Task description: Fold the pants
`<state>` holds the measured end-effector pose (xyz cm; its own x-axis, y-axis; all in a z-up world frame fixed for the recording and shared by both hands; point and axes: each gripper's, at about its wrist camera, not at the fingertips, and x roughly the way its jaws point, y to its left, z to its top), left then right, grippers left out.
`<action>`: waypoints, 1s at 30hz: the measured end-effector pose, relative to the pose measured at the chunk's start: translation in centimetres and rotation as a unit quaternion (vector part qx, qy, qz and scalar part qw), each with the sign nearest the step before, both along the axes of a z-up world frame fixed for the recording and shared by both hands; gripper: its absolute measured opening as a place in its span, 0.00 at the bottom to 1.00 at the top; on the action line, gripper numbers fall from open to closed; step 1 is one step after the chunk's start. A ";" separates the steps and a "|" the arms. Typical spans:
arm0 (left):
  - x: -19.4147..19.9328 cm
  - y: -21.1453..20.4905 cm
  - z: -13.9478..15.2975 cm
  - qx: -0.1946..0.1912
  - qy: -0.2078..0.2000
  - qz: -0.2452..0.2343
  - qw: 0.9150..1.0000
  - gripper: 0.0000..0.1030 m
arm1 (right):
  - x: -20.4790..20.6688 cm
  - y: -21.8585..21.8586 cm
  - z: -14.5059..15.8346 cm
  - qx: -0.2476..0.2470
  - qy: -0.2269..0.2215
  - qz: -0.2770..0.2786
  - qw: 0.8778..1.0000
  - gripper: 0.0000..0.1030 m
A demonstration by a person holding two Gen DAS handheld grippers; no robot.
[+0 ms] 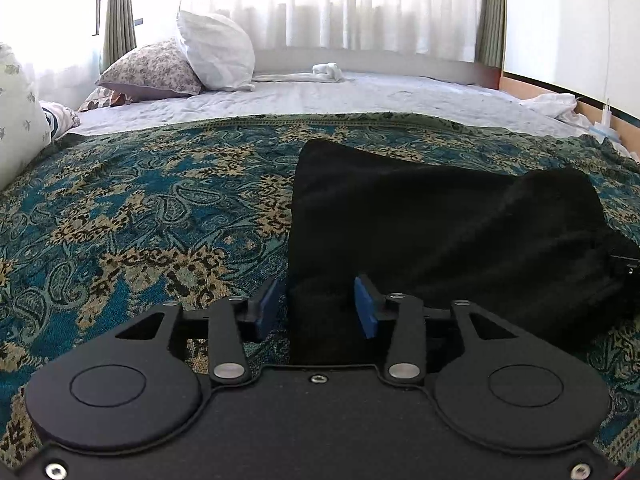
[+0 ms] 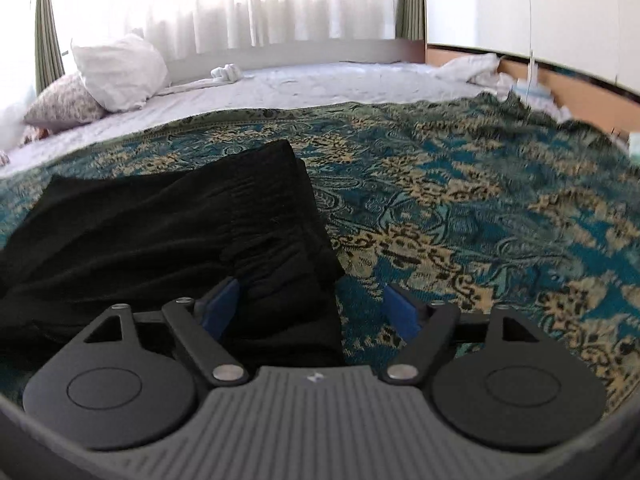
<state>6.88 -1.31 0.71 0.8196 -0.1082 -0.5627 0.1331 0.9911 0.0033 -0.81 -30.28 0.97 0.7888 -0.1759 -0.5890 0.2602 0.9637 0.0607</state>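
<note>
The black pants (image 1: pixel 440 232) lie folded in a bundle on the teal patterned bedspread (image 1: pixel 140 208). My left gripper (image 1: pixel 318 306) is open, its blue pads (image 1: pixel 366 306) either side of the bundle's near left corner. In the right wrist view the pants (image 2: pixel 172 232) lie left of centre. My right gripper (image 2: pixel 310 312) is open wide, astride the bundle's near right corner, with its left pad (image 2: pixel 220 308) over the cloth and its right pad over the bedspread (image 2: pixel 460 208). The right gripper's tip (image 1: pixel 626 266) shows at the far right of the left wrist view.
A white pillow (image 1: pixel 216 52) and a floral pillow (image 1: pixel 156 70) lean at the back left. A white sheet (image 1: pixel 360 96) covers the far bed, with a small white cloth (image 1: pixel 328 70) on it. Curtains (image 1: pixel 360 4) hang behind. A wooden bed edge (image 2: pixel 560 80) runs on the right.
</note>
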 end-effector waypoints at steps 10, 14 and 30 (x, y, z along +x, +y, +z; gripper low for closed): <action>-0.9 0.3 1.4 -0.015 0.012 -0.001 1.000 0.55 | -2.9 1.5 2.0 -0.013 -0.046 0.026 0.999 0.84; -2.4 0.0 2.3 -0.017 0.003 -0.009 1.000 0.66 | -4.3 2.6 3.0 -0.025 -0.065 0.044 0.997 0.86; -4.8 -0.6 0.9 -0.015 0.013 -0.009 1.000 0.74 | -2.3 7.9 2.5 -0.054 -0.062 0.090 0.992 0.88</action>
<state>2.04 -1.93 1.59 0.8025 -0.1399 -0.5800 0.1506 0.9881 -0.0300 -3.10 -22.42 3.52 0.8788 -0.0820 -0.4702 0.0794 0.9965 -0.0254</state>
